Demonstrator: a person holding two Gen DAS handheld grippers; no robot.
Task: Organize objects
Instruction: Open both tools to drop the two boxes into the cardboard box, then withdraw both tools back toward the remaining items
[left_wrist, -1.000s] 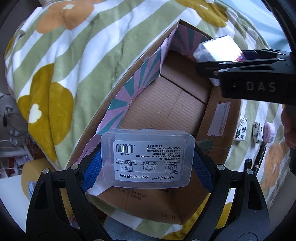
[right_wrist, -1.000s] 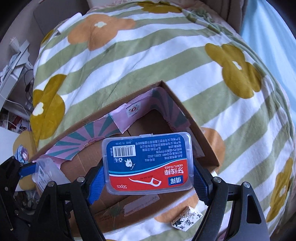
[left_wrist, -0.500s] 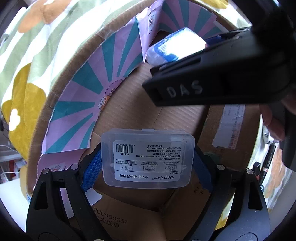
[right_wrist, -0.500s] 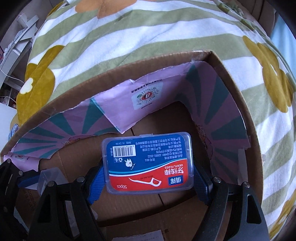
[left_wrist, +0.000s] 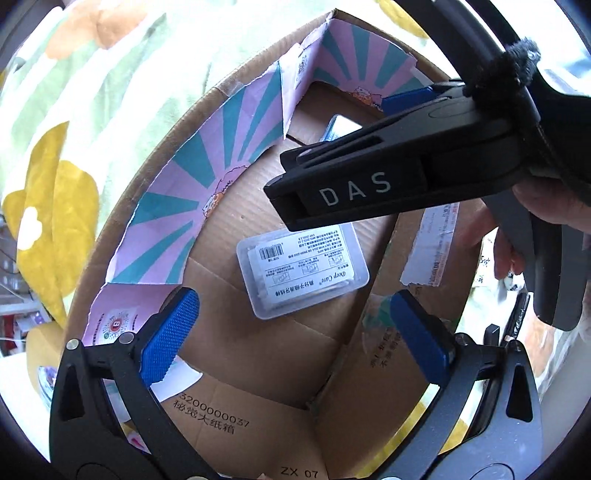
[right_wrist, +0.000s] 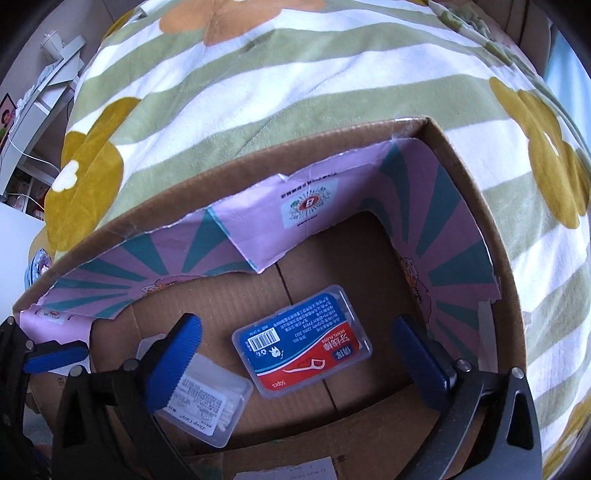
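Observation:
A cardboard box (left_wrist: 258, 424) with a pink and teal paper lining sits on a flowered bed cover. A clear floss-pick case (left_wrist: 303, 269) lies flat on the box floor; it also shows in the right wrist view (right_wrist: 207, 402). A blue and red dental floss case (right_wrist: 301, 345) lies on the floor beside it, mostly hidden in the left wrist view (left_wrist: 341, 127). My left gripper (left_wrist: 295, 336) is open and empty just above the clear case. My right gripper (right_wrist: 299, 363) is open and empty above the blue case; its body crosses the left wrist view (left_wrist: 388, 181).
The box wall (right_wrist: 476, 206) rises around both grippers. The green, white and yellow flowered cover (right_wrist: 295, 92) surrounds the box. Small items and a pen (left_wrist: 517, 317) lie on the cover to the right of the box. A desk with clutter (right_wrist: 22, 110) stands at far left.
Both grippers have opened and let go of their cases, which now lie on the box floor. Both grippers had moved down into the box before that.

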